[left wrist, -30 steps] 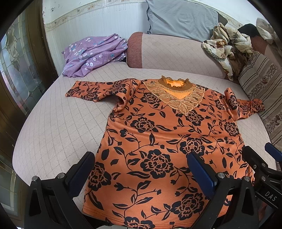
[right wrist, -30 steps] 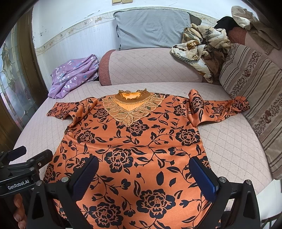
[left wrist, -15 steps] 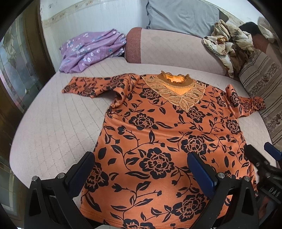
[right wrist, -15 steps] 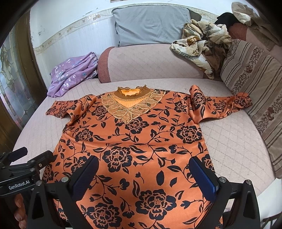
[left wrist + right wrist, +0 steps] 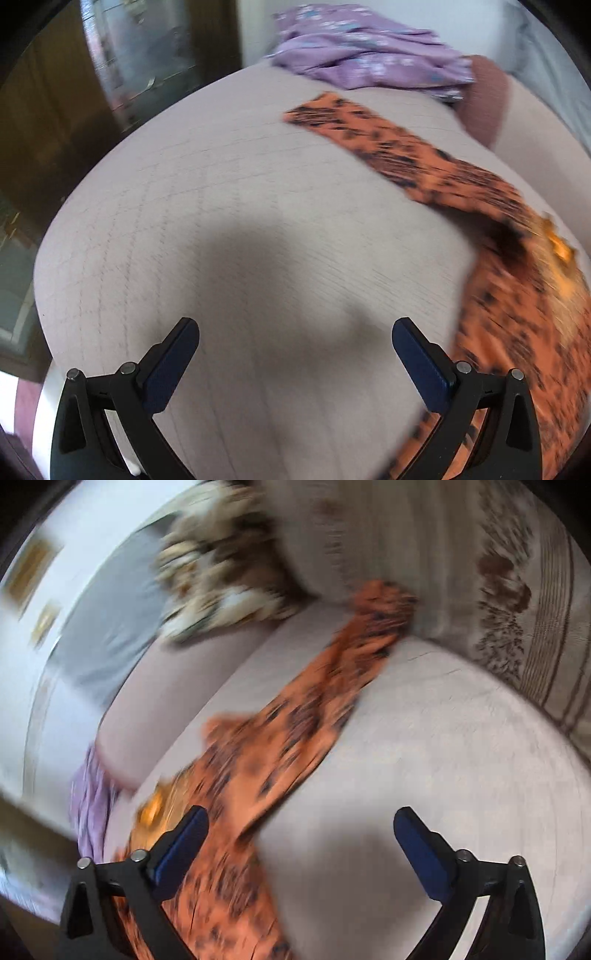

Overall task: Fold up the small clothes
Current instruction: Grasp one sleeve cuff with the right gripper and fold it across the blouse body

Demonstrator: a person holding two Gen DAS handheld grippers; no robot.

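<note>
An orange top with black flowers (image 5: 517, 314) lies spread on the pale quilted couch seat (image 5: 240, 229); both views are motion-blurred. In the left wrist view its left sleeve (image 5: 388, 147) stretches up and away to the right, and my left gripper (image 5: 295, 332) stands open over bare seat to the left of the body. In the right wrist view the other sleeve (image 5: 332, 672) runs toward the striped cushion. My right gripper (image 5: 301, 818) hovers over bare seat beside that sleeve (image 5: 258, 760), its jaws wide but closing, nothing between them.
A purple flowered garment (image 5: 369, 44) lies at the back left of the seat (image 5: 443, 738). A patterned cloth heap (image 5: 221, 572) and a grey pillow (image 5: 110, 627) rest against the backrest. A striped cushion (image 5: 517, 590) bounds the right side. A dark wooden door (image 5: 55, 110) stands left.
Both grippers swung apart from over the top's hem: the left out to the left sleeve side, the right out to the right sleeve side. Both rolled and dropped nearer the seat.
</note>
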